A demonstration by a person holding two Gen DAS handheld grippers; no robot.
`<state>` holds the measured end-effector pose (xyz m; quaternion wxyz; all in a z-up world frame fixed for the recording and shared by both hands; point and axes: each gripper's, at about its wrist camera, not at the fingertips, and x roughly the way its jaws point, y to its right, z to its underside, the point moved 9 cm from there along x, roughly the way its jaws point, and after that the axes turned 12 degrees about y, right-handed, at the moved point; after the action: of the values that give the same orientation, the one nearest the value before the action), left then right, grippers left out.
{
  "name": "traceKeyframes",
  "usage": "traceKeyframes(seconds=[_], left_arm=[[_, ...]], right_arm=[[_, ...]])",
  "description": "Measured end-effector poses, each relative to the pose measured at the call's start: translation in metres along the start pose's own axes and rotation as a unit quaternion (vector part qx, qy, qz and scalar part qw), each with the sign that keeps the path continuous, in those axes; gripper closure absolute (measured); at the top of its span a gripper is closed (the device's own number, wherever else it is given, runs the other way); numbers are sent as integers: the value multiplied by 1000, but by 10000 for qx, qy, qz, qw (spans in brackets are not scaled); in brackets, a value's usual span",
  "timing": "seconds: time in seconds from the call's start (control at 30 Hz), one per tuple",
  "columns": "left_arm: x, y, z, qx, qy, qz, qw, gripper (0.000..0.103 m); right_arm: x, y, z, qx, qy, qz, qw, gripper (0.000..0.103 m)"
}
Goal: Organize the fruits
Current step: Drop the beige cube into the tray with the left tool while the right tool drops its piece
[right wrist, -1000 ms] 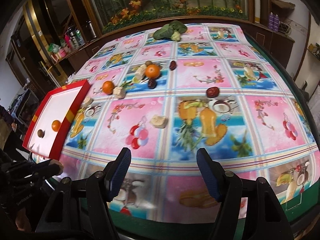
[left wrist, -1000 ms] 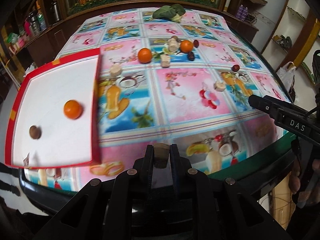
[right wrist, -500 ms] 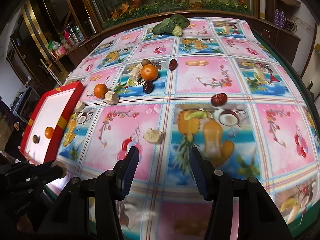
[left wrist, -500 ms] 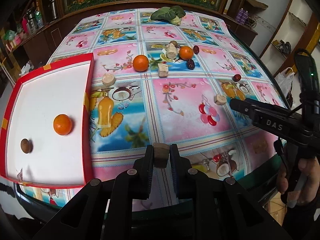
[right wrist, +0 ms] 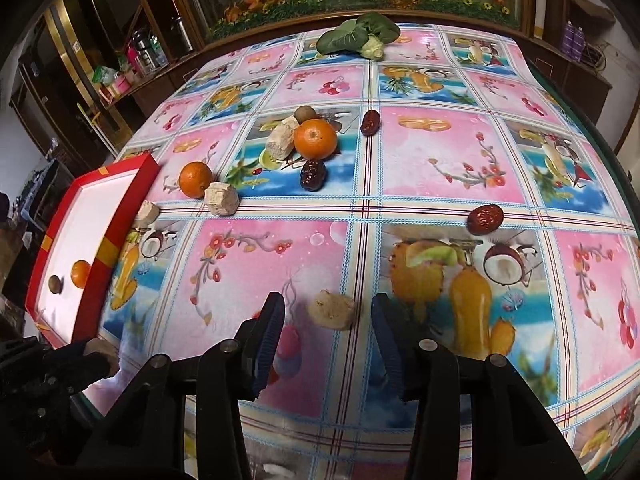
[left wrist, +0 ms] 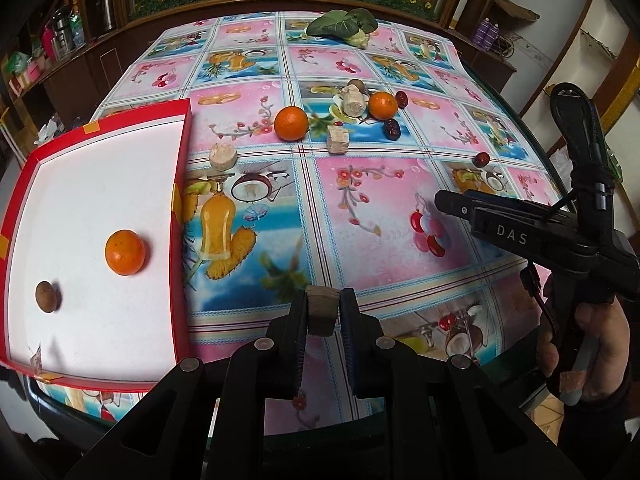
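Red walls run round our white tray, which sits at the left side of the table. Inside it we see one orange and a small brown fruit, a little apart from each other.

Our left tongs are squeezed narrow on a tan chunk. They hold it up over the near part of the table, just right of the tray.

Our right tongs are wide apart. A pale chunk lies on the cloth between the two fingers, and we cannot tell if they touch it.

Farther back on the table we see more fruit. An orange sits next to a square tan chunk, near the tray's far corner. A round tan chunk lies just beside the tray wall. A second orange touches a long tan chunk, with a brown fruit behind them and a dark date in front. Another date lies to the right of that orange. A red date lies alone, well apart on the right. Green leaves lie at the far edge.
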<state>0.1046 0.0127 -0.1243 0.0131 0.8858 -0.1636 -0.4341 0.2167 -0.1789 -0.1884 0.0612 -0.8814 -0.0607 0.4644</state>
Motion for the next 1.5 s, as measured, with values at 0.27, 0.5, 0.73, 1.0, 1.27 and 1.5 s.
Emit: traceKeyframes(seconds=[0.27, 0.5, 0.73, 1.0, 1.27, 1.5], left_arm=[[3, -4, -1, -40, -17, -60, 10000, 88], [-7, -6, -2, -93, 79, -116, 9999, 88], [-25, -20, -12, -136, 264, -177, 9994, 88], [-41, -59, -28, -493, 184, -72, 9986, 88], [-68, -135, -54, -898, 491, -694, 9923, 88], [-60, -184, -51, -1160, 514, -1086, 9860, 88]], right_arm=[[5, 0, 4, -62, -31, 112, 9999, 75], [-1, -7, 4, -43, 3, -45, 10000, 75], [-15, -35, -2, -202, 137, -324, 9992, 75], [-15, -84, -7, -529, 77, -688, 9962, 76], [-1, -161, -32, -932, 108, -1307, 9870, 76], [27, -223, -42, -1267, 31, -1653, 9781, 76]])
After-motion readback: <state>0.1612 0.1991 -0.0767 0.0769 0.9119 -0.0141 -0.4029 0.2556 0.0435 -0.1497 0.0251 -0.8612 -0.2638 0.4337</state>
